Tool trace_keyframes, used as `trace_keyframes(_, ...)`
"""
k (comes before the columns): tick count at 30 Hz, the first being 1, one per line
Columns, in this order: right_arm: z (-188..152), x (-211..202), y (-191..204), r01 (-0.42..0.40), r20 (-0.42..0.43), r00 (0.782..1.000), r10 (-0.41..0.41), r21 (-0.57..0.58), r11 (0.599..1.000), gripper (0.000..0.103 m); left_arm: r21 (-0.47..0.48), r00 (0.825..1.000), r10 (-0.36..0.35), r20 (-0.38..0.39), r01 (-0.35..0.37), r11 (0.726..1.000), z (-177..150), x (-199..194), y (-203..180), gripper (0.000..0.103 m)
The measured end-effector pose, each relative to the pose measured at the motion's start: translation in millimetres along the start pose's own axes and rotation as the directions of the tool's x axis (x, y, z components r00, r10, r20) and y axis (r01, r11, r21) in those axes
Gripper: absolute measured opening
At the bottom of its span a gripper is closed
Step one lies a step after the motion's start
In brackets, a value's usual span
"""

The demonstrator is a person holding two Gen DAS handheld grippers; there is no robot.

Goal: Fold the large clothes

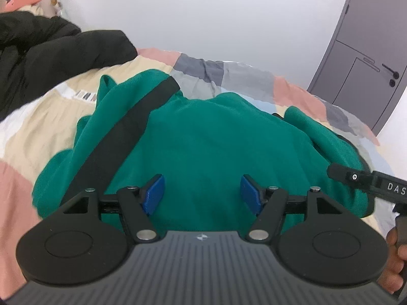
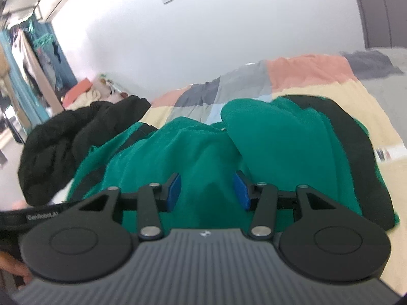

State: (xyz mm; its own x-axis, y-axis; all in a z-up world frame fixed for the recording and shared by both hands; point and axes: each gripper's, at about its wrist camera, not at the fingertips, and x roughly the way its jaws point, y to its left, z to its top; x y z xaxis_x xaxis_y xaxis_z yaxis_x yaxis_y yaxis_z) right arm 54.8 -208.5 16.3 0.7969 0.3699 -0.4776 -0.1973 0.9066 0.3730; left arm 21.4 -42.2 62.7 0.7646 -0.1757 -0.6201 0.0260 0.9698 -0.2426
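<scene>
My left tongs (image 1: 202, 193) stand spread over the green garment (image 1: 208, 147), nothing between the blue pads (image 1: 155, 193). Bare patchwork bedcover (image 1: 45, 117) lies free to the left and beyond the garment. A heaped black jacket (image 1: 51, 56) blocks the far left; my right tongs (image 1: 366, 181) crowd the right edge. From the right wrist, the right tongs (image 2: 206, 190) straddle a raised green fold (image 2: 211, 167); open bedcover (image 2: 376, 101) lies right, the jacket (image 2: 66, 137) closes the left.
</scene>
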Motion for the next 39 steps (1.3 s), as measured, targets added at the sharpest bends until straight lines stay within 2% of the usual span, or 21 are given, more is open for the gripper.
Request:
trace_keyframes(3,-7,-12,-3,-0.022,-0.009,1.0,0.023,0.071,0.997,0.05,-0.06,1.0,-0.012,-0.006,0.012,0.998,-8,-14,0,0.079)
trace_keyframes(5,-13,-17,-7,-0.029,-0.024,0.999,0.033,0.144,0.989,0.05,-0.139,1.0,-0.024,-0.011,0.023,0.99,-14,-22,5,0.085)
trace_keyframes(7,-20,-19,-11,-0.037,-0.05,0.998,0.049,0.216,0.976,0.05,-0.229,0.998,-0.052,-0.028,0.044,0.972,-21,-27,14,0.085)
trace_keyframes(9,-29,-18,-18,-0.044,-0.079,0.994,0.071,0.296,0.954,0.051,-0.347,0.994,-0.095,-0.046,0.073,0.935,-28,-27,27,0.088)
trace_keyframes(10,-32,-16,-22,-0.037,-0.095,0.993,0.072,0.333,0.942,0.053,-0.407,0.992,-0.116,-0.053,0.085,0.91,-31,-25,34,0.088)
trace_keyframes(12,-40,-13,-30,-0.042,-0.11,0.989,0.096,0.417,0.908,0.085,-0.539,0.984,-0.166,-0.059,0.109,0.835,-37,-18,52,0.089)
trace_keyframes(13,-43,-10,-36,-0.054,-0.112,0.986,0.119,0.467,0.882,0.09,-0.592,0.982,-0.181,-0.059,0.112,0.798,-40,-13,60,0.089)
trace_keyframes(16,-52,-2,-52,-0.073,-0.103,0.98,0.168,0.601,0.796,0.09,-0.741,0.972,-0.228,-0.048,0.119,0.661,-53,-1,83,0.089)
trace_keyframes(18,-58,5,-63,-0.071,-0.087,0.981,0.174,0.67,0.739,0.09,-0.824,0.961,-0.275,-0.012,0.146,0.548,-64,9,97,0.089)
trace_keyframes(20,-64,11,-73,-0.055,-0.077,0.984,0.161,0.729,0.683,0.09,-0.871,0.955,-0.296,0.018,0.16,0.465,-71,18,106,0.089)
trace_keyframes(22,-70,18,-83,-0.059,-0.053,0.985,0.162,0.783,0.619,0.089,-0.891,0.957,-0.288,0.041,0.165,0.423,-74,25,112,0.089)
trace_keyframes(24,-70,24,-87,-0.077,-0.025,0.986,0.165,0.809,0.583,0.089,-0.902,0.959,-0.274,0.077,0.184,0.391,-75,32,118,0.088)
trace_keyframes(27,-65,34,-86,-0.104,0.011,0.987,0.161,0.807,0.581,0.091,-0.908,0.96,-0.254,0.116,0.206,0.365,-75,41,126,0.087)
trace_keyframes(29,-62,44,-85,-0.099,0.005,0.988,0.157,0.797,0.595,0.092,-0.903,0.968,-0.214,0.13,0.204,0.378,-73,43,129,0.073)
trace_keyframes(30,-60,47,-85,-0.101,0.007,0.987,0.158,0.793,0.601,0.094,-0.903,0.971,-0.204,0.127,0.199,0.381,-72,44,131,0.07)
trace_keyframes(31,-59,51,-85,-0.107,0.01,0.987,0.161,0.79,0.604,0.094,-0.903,0.971,-0.205,0.123,0.195,0.383,-71,45,132,0.062)
trace_keyframes(32,-58,53,-87,-0.108,0.01,0.987,0.163,0.787,0.608,0.094,-0.898,0.972,-0.204,0.116,0.19,0.396,-67,45,133,0.053)
trace_keyframes(33,-56,55,-86,-0.11,0.01,0.986,0.164,0.781,0.615,0.094,-0.887,0.975,-0.192,0.11,0.183,0.424,-63,42,131,0.049)
trace_keyframes(35,-55,52,-88,-0.117,0.012,0.986,0.167,0.761,0.638,0.091,-0.863,0.979,-0.17,0.111,0.18,0.472,-56,34,128,0.032)
trace_keyframes(36,-54,51,-87,-0.115,0.012,0.987,0.159,0.745,0.657,0.079,-0.854,0.98,-0.163,0.118,0.184,0.487,-54,30,126,0.029)
trace_keyframes(39,-51,42,-88,-0.119,0.02,0.988,0.15,0.717,0.687,0.057,-0.817,0.98,-0.147,0.131,0.191,0.544,-49,15,119,0.022)
